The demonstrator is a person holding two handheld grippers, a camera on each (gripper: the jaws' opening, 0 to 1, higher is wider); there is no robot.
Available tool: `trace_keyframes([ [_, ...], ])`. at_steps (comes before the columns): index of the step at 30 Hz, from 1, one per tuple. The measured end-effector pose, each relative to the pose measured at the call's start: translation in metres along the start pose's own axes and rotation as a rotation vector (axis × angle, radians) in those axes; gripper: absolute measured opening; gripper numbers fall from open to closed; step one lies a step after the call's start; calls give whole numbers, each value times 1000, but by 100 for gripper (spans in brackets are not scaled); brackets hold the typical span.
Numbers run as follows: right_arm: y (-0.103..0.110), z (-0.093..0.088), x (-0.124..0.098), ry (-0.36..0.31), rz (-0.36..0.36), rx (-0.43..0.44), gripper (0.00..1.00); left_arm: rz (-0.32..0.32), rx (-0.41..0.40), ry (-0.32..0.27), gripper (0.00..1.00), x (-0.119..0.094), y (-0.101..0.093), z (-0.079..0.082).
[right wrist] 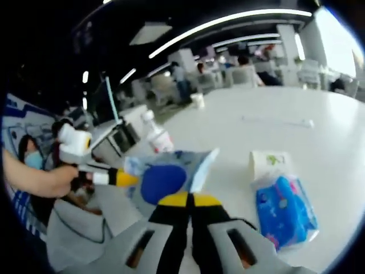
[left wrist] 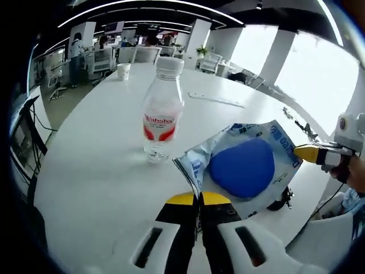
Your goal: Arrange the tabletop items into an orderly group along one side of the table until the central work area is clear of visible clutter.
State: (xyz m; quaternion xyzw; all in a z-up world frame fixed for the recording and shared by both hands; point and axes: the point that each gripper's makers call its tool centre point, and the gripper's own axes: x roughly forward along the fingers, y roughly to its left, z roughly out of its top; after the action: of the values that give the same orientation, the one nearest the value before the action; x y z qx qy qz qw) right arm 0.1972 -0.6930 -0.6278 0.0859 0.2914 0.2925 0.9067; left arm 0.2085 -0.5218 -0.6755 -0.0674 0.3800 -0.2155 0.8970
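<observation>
Both grippers, left gripper (left wrist: 198,200) and right gripper (right wrist: 187,200), were clamped shut on opposite edges of the blue-and-white packet (left wrist: 242,166), held above the table (left wrist: 97,171) just right of the Wahaha bottle (left wrist: 162,111); uneven pulling could tear it or topple the bottle.

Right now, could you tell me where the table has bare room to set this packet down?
Bare tabletop lies left of the water bottle and beyond it toward the paper cup. It is crowded around the blue packet, tissue pack and small box.
</observation>
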Motion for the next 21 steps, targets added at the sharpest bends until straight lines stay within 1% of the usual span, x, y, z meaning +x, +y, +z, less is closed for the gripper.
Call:
trace_keyframes([
  [5, 4, -14, 0, 23, -2, 21, 0, -6, -10, 24, 1, -2, 2, -7],
  [11, 11, -25, 2, 44, 0, 35, 0, -2, -14, 70, 1, -1, 8, -20],
  [14, 12, -35, 4, 66, -2, 47, 0, -3, -10, 98, 1, 0, 9, -28],
  [21, 13, -54, 4, 109, -8, 66, 0, -5, -9, 129, 1, 1, 11, -38],
])
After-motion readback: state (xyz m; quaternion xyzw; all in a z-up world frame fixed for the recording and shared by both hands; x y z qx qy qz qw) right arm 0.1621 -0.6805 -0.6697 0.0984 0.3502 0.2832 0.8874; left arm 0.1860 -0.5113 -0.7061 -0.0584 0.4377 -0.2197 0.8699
